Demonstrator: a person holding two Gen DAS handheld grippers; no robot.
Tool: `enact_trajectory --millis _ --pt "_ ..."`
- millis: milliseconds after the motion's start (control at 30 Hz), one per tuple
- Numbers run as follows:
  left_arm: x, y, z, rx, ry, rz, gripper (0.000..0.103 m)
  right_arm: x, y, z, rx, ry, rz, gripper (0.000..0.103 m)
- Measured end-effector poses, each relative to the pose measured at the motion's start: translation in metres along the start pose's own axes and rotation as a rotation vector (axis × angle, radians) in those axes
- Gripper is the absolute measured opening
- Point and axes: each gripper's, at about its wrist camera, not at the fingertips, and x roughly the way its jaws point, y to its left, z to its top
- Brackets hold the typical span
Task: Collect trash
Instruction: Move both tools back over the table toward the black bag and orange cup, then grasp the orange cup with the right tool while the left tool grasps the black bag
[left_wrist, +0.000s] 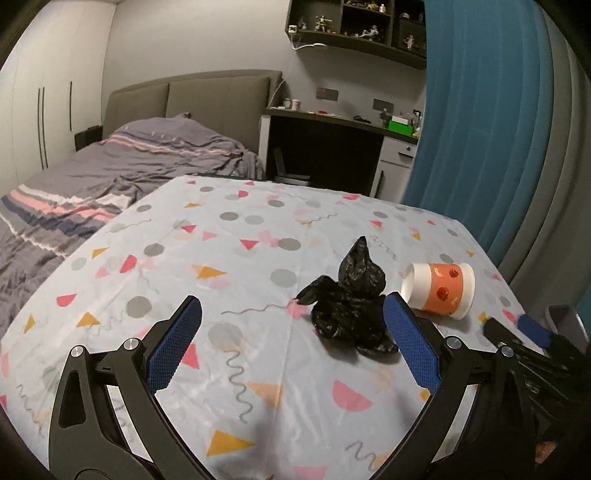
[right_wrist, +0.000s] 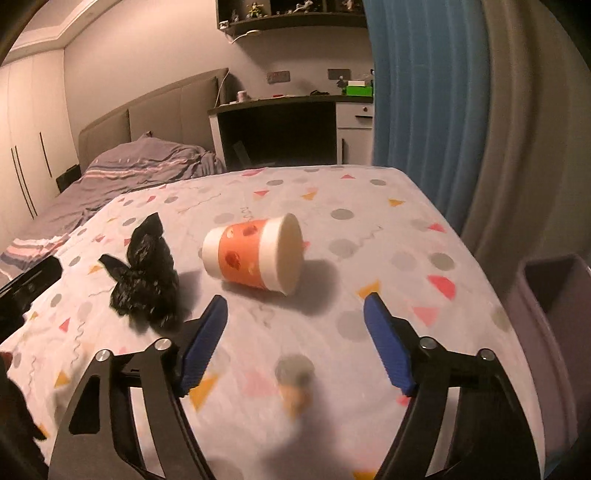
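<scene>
Both my claws gape empty: left gripper (left_wrist: 291, 314) has the crumpled black plastic bag (left_wrist: 349, 306) at one o'clock; right gripper (right_wrist: 295, 314) faces the toppled paper cup (right_wrist: 255, 254) at twelve

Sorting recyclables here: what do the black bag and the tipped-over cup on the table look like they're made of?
The black bag looks like thin plastic film: glossy, crinkled, bunched into a twisted peak. The cup looks like paper or foam, matte white with an orange printed band; which of the two the pictures leave open. Its end seems closed by a white lid, probably plastic. Both lie on a patterned tablecloth.
</scene>
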Motion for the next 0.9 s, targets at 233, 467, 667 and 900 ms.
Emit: enact_trajectory --millis 233,467,667,900 --pt "0.017 0.005 0.002 0.010 0.030 -0.028 0.097 0.028 0.009 0.015 -0.038 0.013 0.045 0.062" --pt "0.025 0.008 -0.001 0.002 0.057 -0.064 0.097 0.044 0.009 0.020 -0.018 0.069 0.147 0.029" --pt "0.023 -0.010 -0.003 0.053 0.047 -0.126 0.097 0.032 0.015 0.016 -0.056 0.051 0.207 0.006" --pt "0.037 -0.034 0.001 0.109 0.056 -0.142 0.097 0.001 0.008 0.012 -0.037 -0.001 0.188 0.004"
